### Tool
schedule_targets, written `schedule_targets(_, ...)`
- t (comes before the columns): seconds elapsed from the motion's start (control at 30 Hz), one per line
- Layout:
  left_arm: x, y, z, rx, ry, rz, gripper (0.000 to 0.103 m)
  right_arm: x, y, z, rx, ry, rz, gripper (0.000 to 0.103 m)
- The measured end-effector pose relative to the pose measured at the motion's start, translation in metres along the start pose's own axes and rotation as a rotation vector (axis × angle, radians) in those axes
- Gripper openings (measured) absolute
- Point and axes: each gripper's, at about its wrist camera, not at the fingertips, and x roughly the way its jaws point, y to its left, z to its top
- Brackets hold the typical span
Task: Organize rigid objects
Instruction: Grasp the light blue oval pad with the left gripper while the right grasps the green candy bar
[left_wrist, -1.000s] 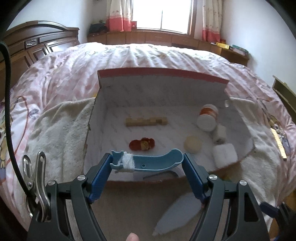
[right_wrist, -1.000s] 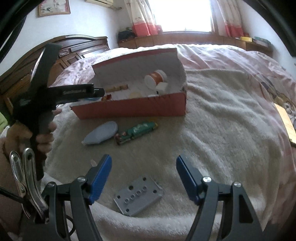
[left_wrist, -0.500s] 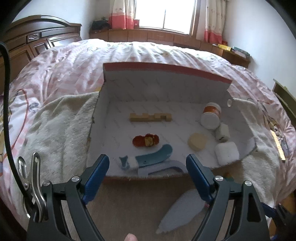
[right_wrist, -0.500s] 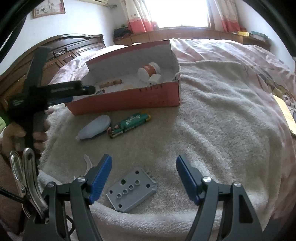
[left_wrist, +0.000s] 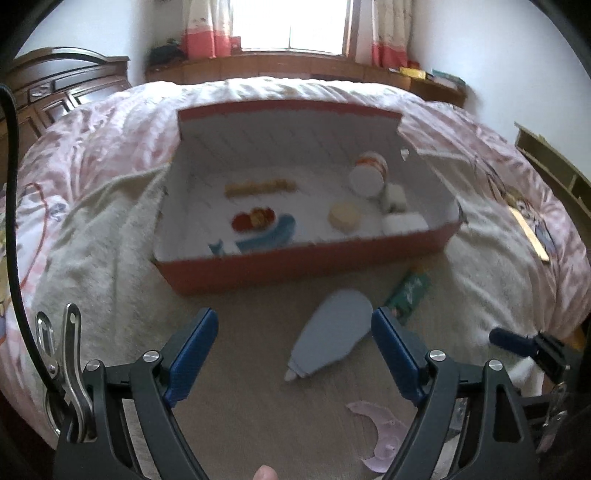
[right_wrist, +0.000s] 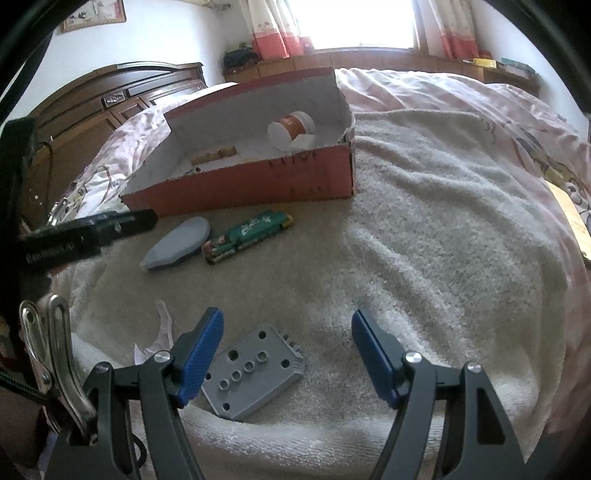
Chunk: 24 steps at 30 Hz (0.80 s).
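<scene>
Progress looks past halfway to me: the red cardboard box with white lining on the bed's cream towel already holds the blue curved plastic piece, a wooden strip, a white-capped jar and some small pieces, while the grey teardrop-shaped plastic piece, green wrapped bar, grey perforated block and pale pink fragment lie outside. A second ago my left tongs clamped the blue piece over the box; now they stand apart and empty, drawn back above the grey teardrop. My right tongs hang apart, empty, over the perforated block as before.
</scene>
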Motion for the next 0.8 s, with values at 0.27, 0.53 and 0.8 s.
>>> schedule_targets(0.27,0.023,-0.015,-0.008,0.064,0.06,-0.021,0.087,0.006,-0.006,-0.004,0.018,0.016,0.006,0.076)
schedule_targets(0.53,0.044,-0.021,-0.011,0.071,0.099,0.019,0.085,0.009,-0.006,-0.005,0.015,0.02,0.01,0.078)
schedule_targets(0.8,0.042,-0.027,-0.012,0.114,0.066,0.017,0.064,0.01,-0.005,-0.006,0.017,0.006,0.023,0.083)
